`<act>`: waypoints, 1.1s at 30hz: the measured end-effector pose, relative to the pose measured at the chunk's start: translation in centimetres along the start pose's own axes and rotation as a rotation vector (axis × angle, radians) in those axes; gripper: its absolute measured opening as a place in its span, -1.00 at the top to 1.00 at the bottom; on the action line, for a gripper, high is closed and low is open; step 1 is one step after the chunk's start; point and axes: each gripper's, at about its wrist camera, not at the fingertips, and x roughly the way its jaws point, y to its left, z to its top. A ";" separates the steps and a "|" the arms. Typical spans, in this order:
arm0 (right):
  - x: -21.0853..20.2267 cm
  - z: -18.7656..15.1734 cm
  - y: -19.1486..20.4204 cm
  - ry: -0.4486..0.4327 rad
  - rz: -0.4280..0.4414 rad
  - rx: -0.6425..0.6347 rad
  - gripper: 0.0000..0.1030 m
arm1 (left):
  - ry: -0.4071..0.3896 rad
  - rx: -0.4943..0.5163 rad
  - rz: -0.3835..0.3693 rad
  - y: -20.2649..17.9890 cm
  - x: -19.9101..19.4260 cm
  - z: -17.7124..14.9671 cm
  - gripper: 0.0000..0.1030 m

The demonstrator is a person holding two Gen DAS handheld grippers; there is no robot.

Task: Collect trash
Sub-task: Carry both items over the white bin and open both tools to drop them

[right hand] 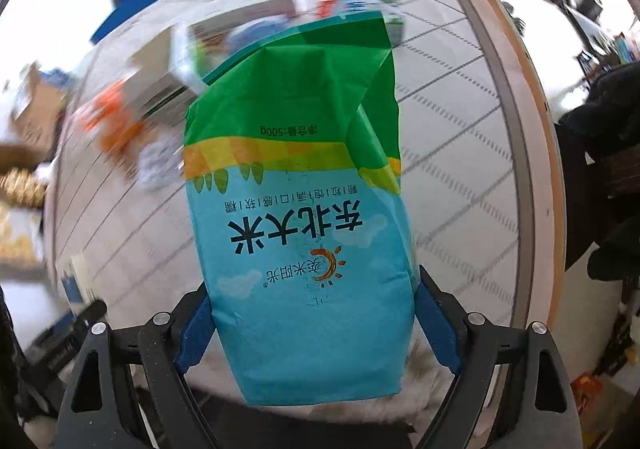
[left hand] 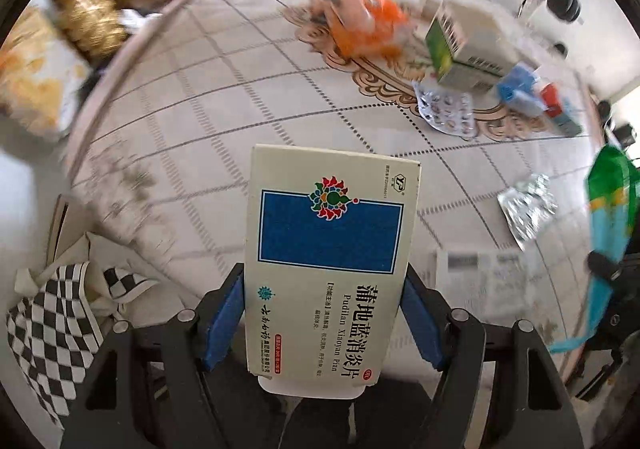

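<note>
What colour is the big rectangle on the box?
Dark blue, on the cream box; best seen from the left wrist.

Motion blurs the orange wrapper [left hand: 356,19], and the rice bag [right hand: 296,185] hides the boxes behind.

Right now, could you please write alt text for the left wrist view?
The left gripper holds a cream medicine box with a blue panel above a round table. Farther off lie blister packs, an orange wrapper and small boxes.

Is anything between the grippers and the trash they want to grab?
No. The left hand-held gripper is already clamped on the medicine box, and the right hand-held gripper on the rice bag. No bin is in view.
</note>
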 end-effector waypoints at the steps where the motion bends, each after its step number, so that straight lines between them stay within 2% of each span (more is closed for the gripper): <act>1: -0.4 -1.7 0.9 0.005 0.003 -0.027 -0.73 | -0.017 -0.010 -0.003 -0.4 -0.7 -1.9 -0.38; 2: -0.8 -3.3 1.6 0.009 0.013 -0.049 -0.73 | -0.027 -0.020 -0.007 -3.3 1.3 -3.8 -0.38; 3: -1.2 -4.7 2.1 0.014 0.019 -0.068 -0.73 | -0.037 -0.038 -0.010 -4.3 1.9 -6.5 -0.38; 6: -0.9 -10.9 4.3 0.077 0.051 -0.138 -0.73 | -0.013 -0.083 -0.007 -1.7 1.1 -12.0 -0.38; 10: 1.5 -19.0 6.8 0.222 0.094 -0.264 -0.73 | 0.080 -0.156 -0.001 1.2 4.8 -18.3 -0.38; 14: 7.4 -26.1 8.1 0.371 0.083 -0.403 -0.73 | 0.180 -0.261 -0.007 4.2 9.5 -24.2 -0.38; 18: 15.7 -28.9 7.6 0.463 0.035 -0.485 -0.73 | 0.263 -0.376 -0.037 6.0 17.2 -28.3 -0.38; 21: 24.4 -29.9 5.5 0.531 -0.018 -0.497 -0.73 | 0.327 -0.465 -0.113 6.5 24.7 -30.3 -0.38; 23: 29.2 -30.1 4.3 0.557 -0.049 -0.481 -0.73 | 0.370 -0.519 -0.193 6.7 30.9 -31.1 -0.38; 26: 37.4 -30.0 2.9 0.585 -0.067 -0.452 -0.73 | 0.431 -0.566 -0.287 7.2 38.0 -31.6 -0.38; 27: 39.6 -29.8 4.1 0.584 -0.070 -0.459 -0.73 | 0.448 -0.574 -0.307 7.5 40.3 -31.6 -0.38; 29: 43.7 -29.3 3.7 0.582 -0.076 -0.445 -0.73 | 0.484 -0.574 -0.341 7.6 44.7 -31.3 -0.40; 33: 49.3 -29.0 3.6 0.608 -0.067 -0.452 -0.78 | 0.519 -0.573 -0.396 8.2 48.9 -30.6 -0.48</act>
